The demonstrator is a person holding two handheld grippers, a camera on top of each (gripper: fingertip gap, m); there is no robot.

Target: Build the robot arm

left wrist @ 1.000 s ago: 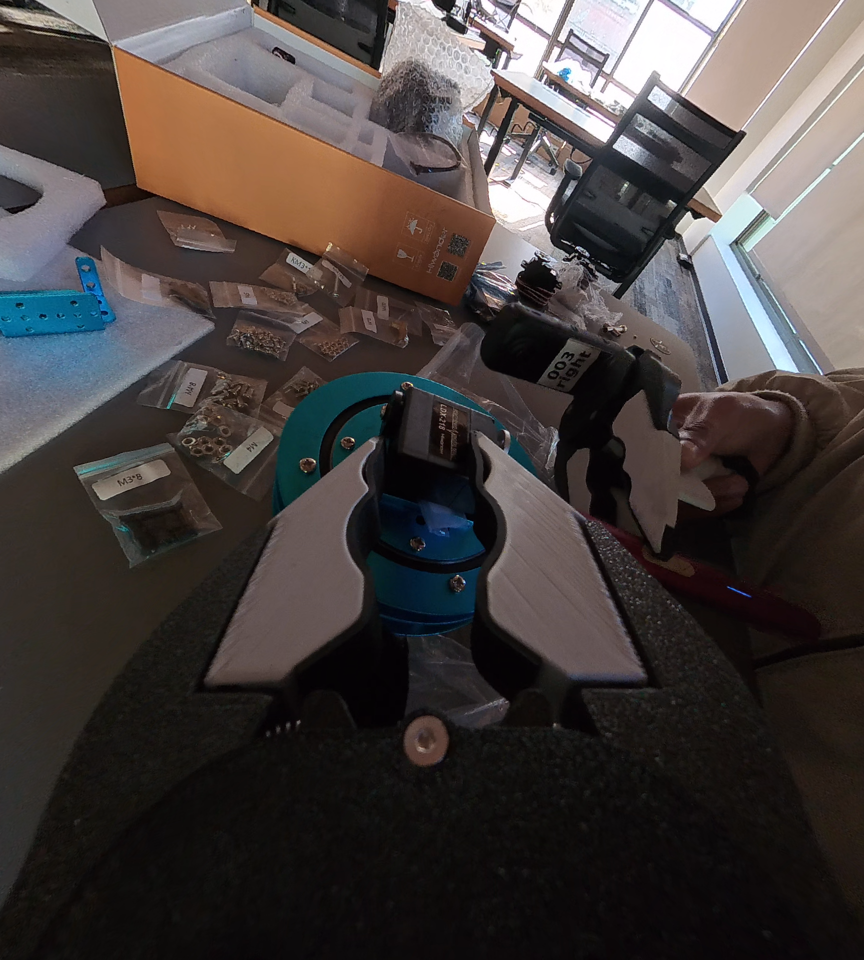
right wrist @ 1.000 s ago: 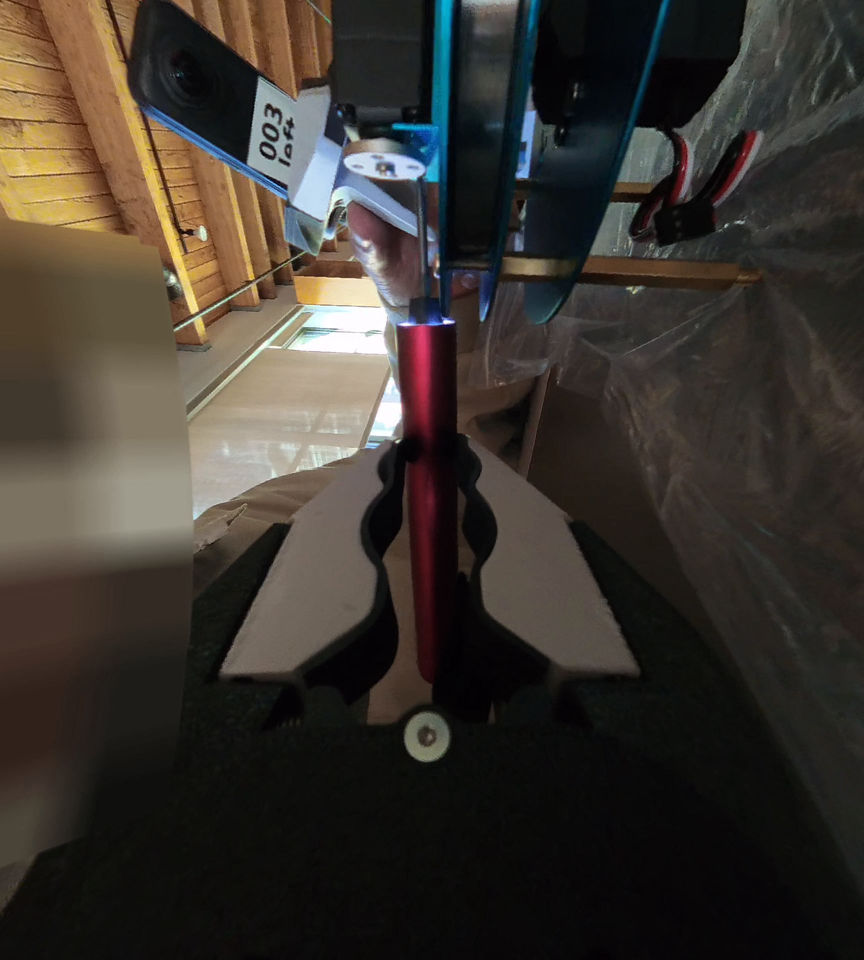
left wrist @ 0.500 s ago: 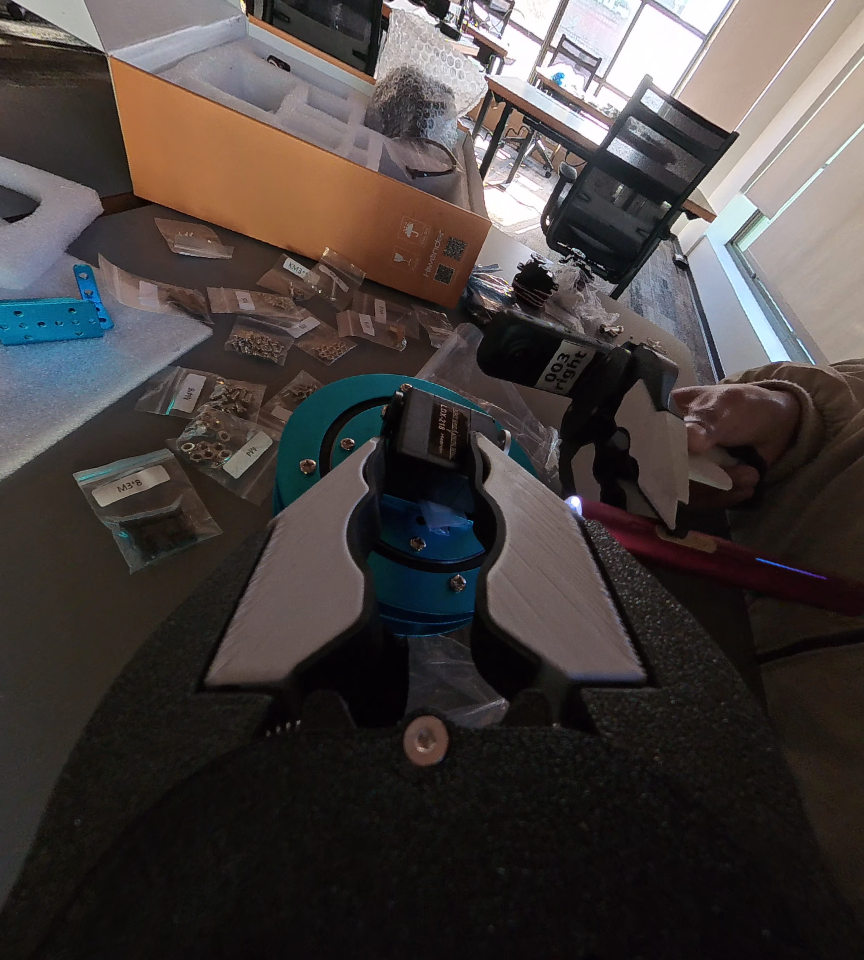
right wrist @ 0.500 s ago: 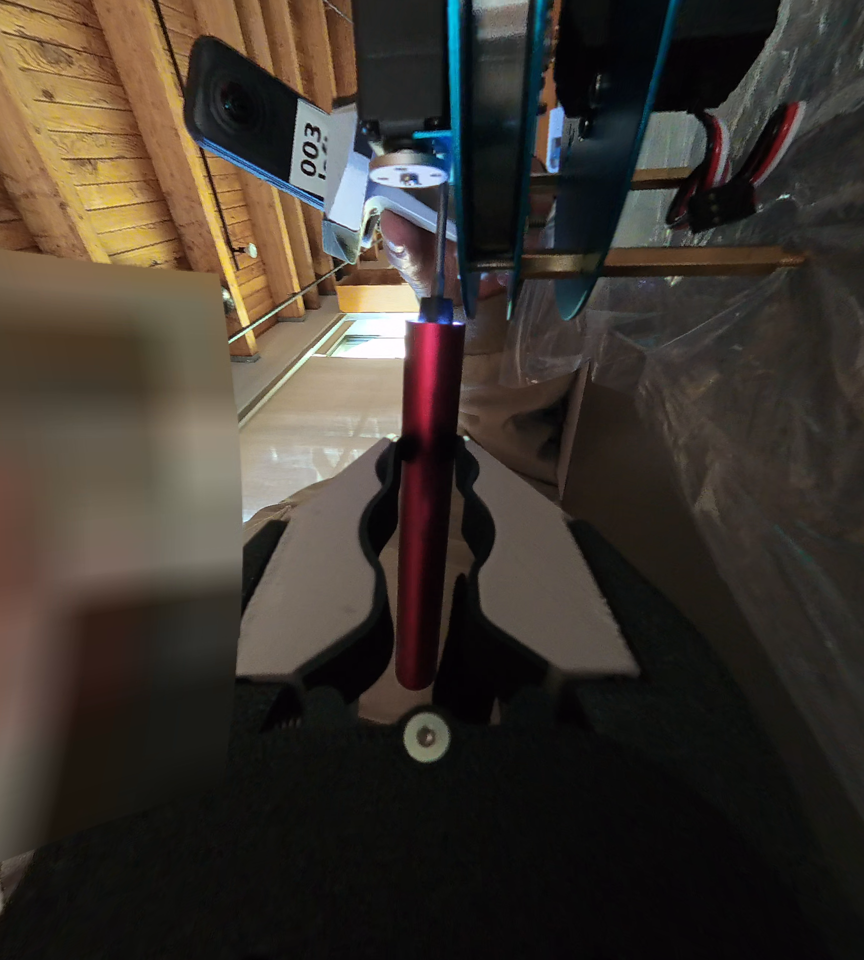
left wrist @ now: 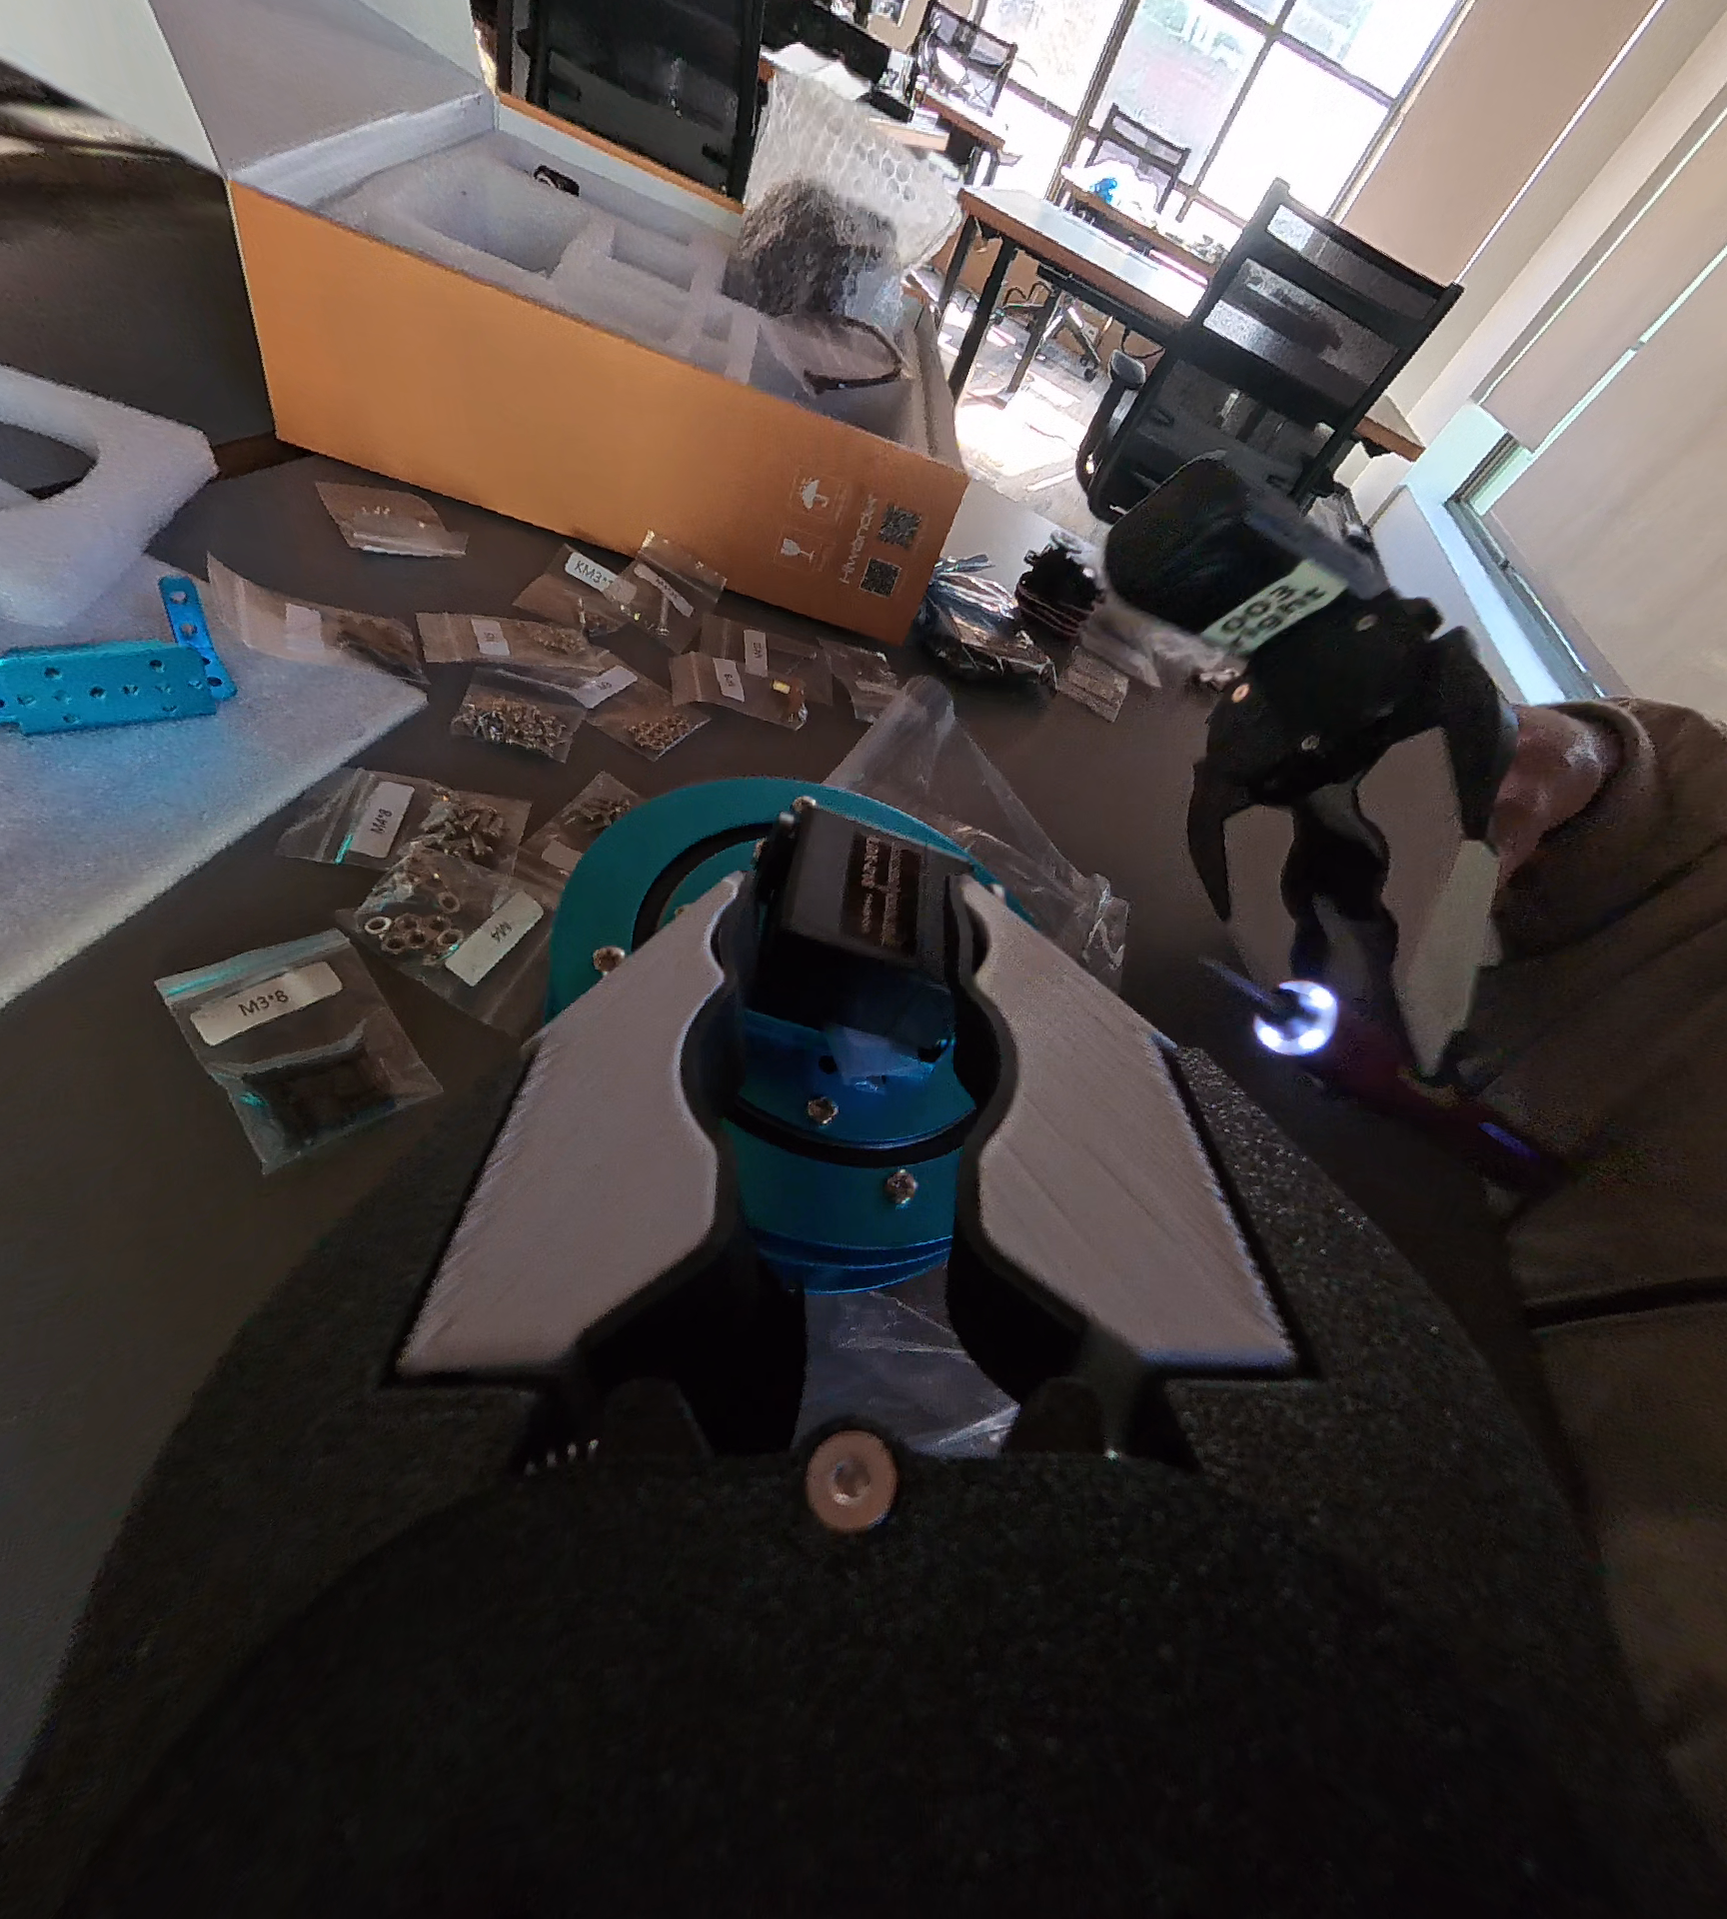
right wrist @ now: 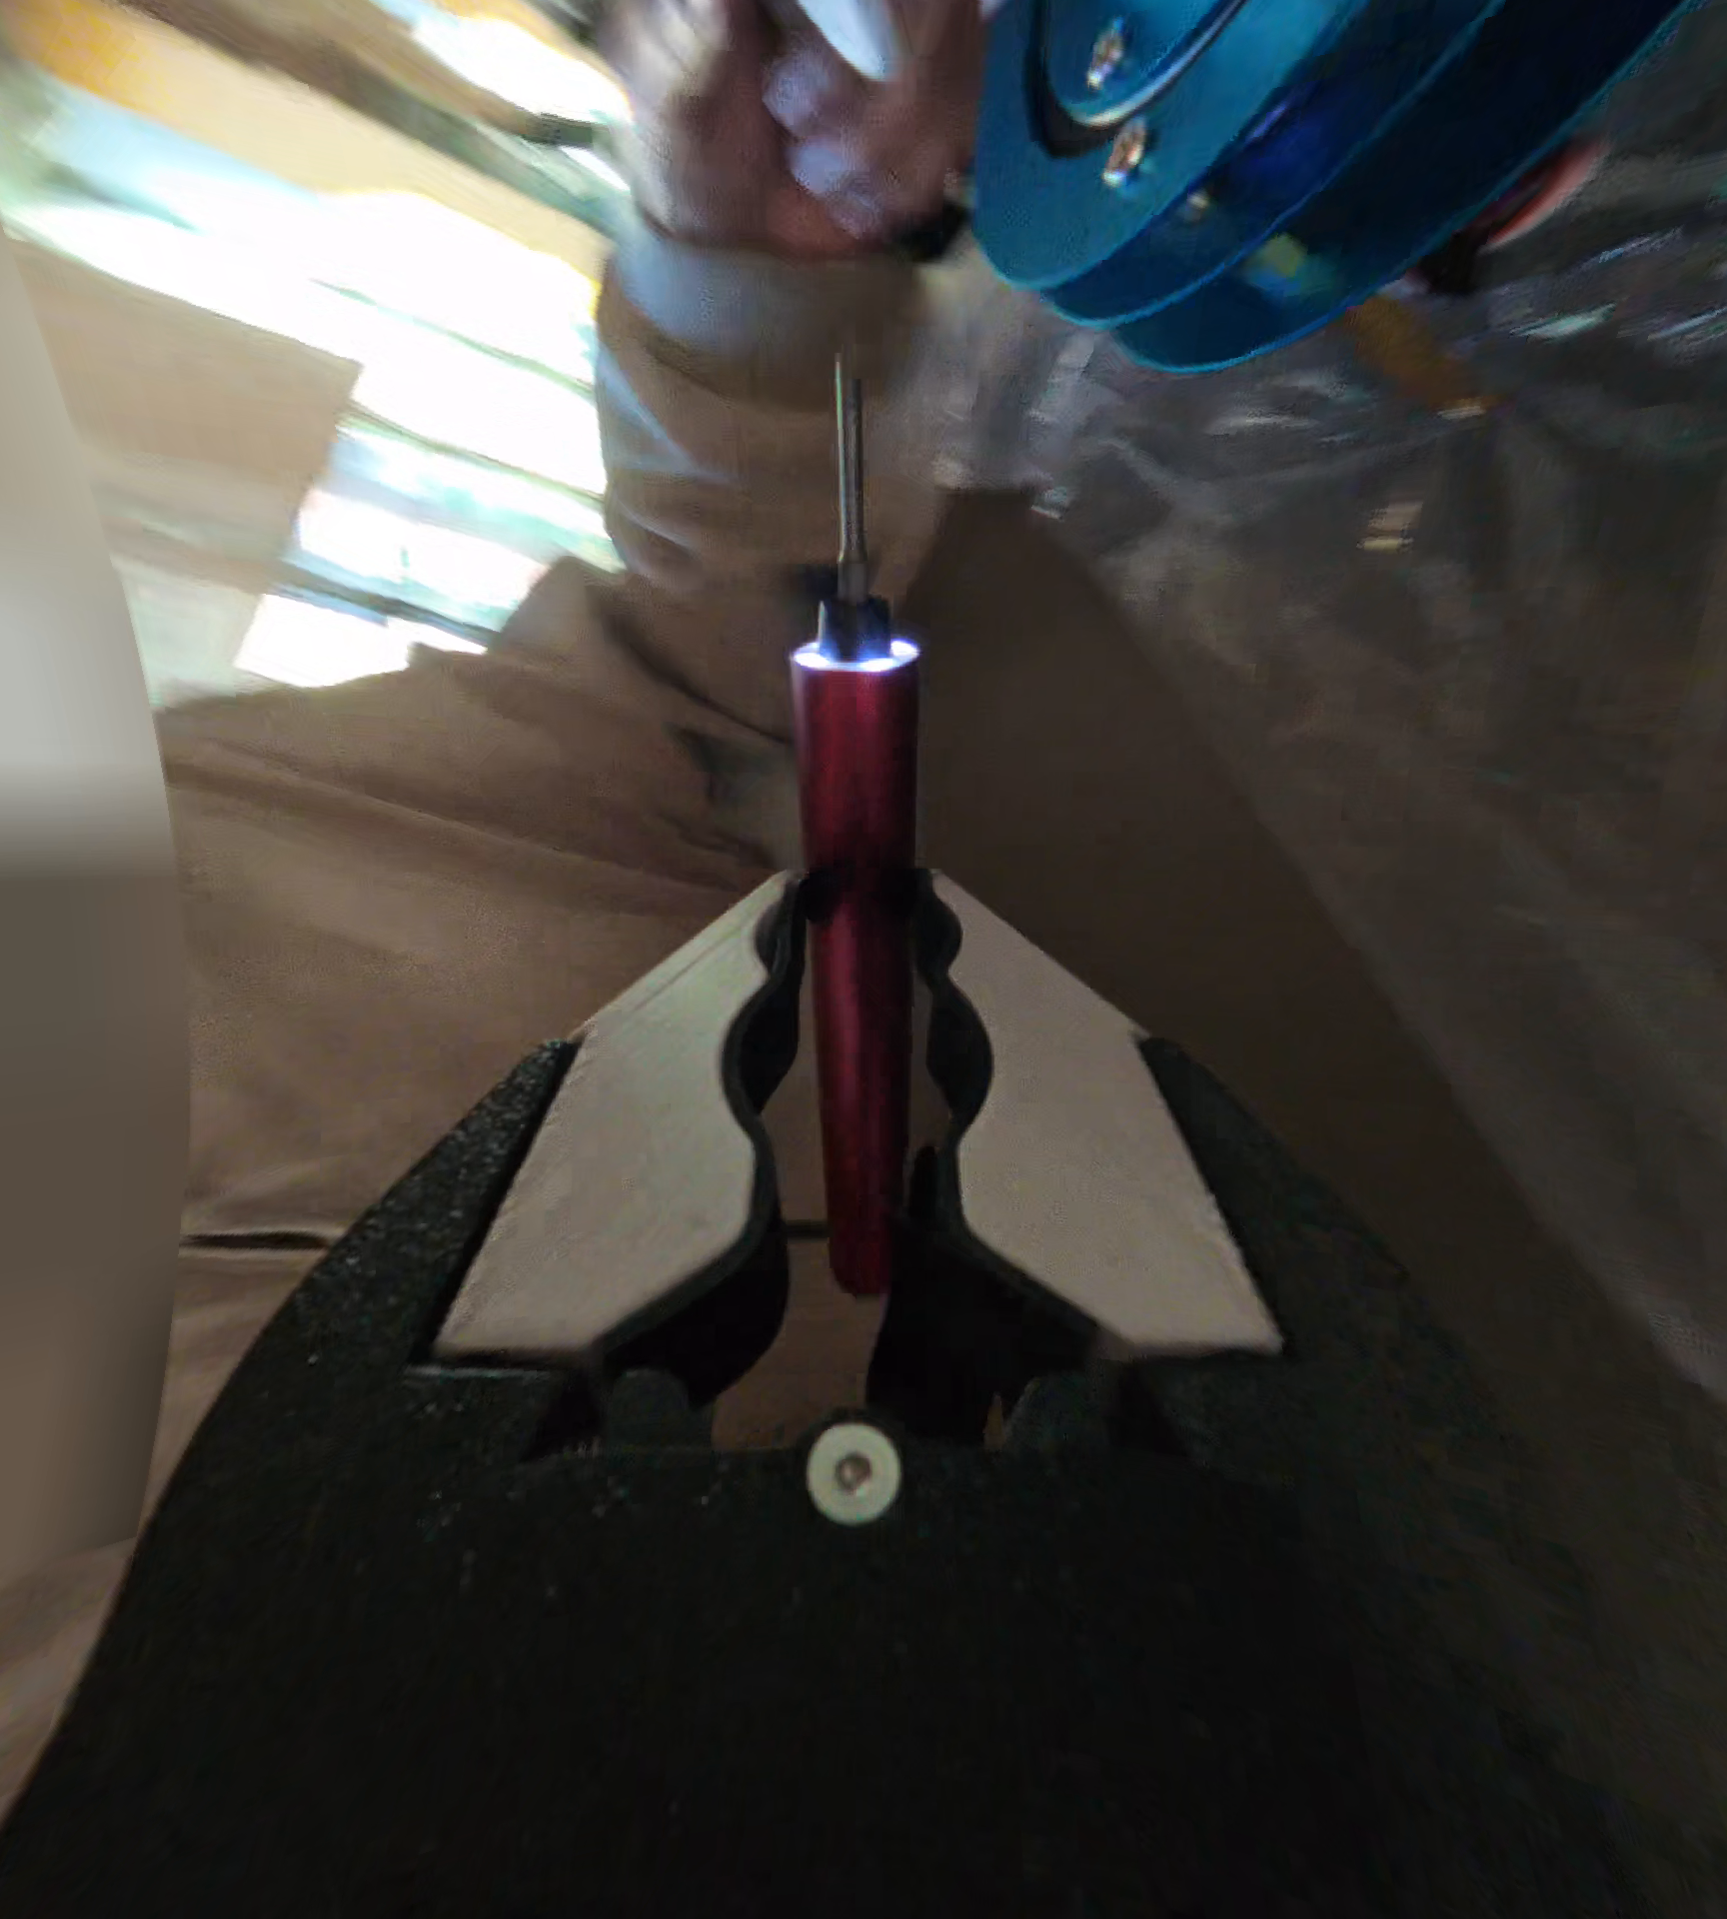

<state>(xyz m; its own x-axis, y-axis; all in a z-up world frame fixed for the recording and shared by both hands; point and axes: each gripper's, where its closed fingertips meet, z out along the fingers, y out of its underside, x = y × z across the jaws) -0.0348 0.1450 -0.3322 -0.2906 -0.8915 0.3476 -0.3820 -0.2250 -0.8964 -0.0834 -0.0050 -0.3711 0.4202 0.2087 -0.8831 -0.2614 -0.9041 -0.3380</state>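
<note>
My left gripper (left wrist: 844, 903) is shut on a black servo block (left wrist: 865, 903) that stands up from a blue round turntable assembly (left wrist: 839, 1173), held above the dark table. My right gripper (right wrist: 859, 898) is shut on a red powered screwdriver (right wrist: 854, 935) with a lit tip and a thin bit (right wrist: 847, 467). The bit points up toward the blue assembly (right wrist: 1254, 177) but is apart from it. In the left wrist view the right gripper (left wrist: 1358, 987) and its glowing screwdriver tip (left wrist: 1290, 1012) are to the right of the assembly, turned toward the camera.
Several small bags of screws and nuts (left wrist: 423, 903) lie on the table. A blue U-bracket (left wrist: 75, 675) rests on white foam at left. An open orange box (left wrist: 569, 395) stands behind. Clear plastic wrap (left wrist: 974, 800) lies under the assembly. A person's sleeve (left wrist: 1669, 935) is at right. The grippers' ends are close to 15 cm from one another.
The right gripper has swung the screwdriver away from the assembly and turned it; its bit has left the underside. The left gripper still holds the servo, tilted slightly.
</note>
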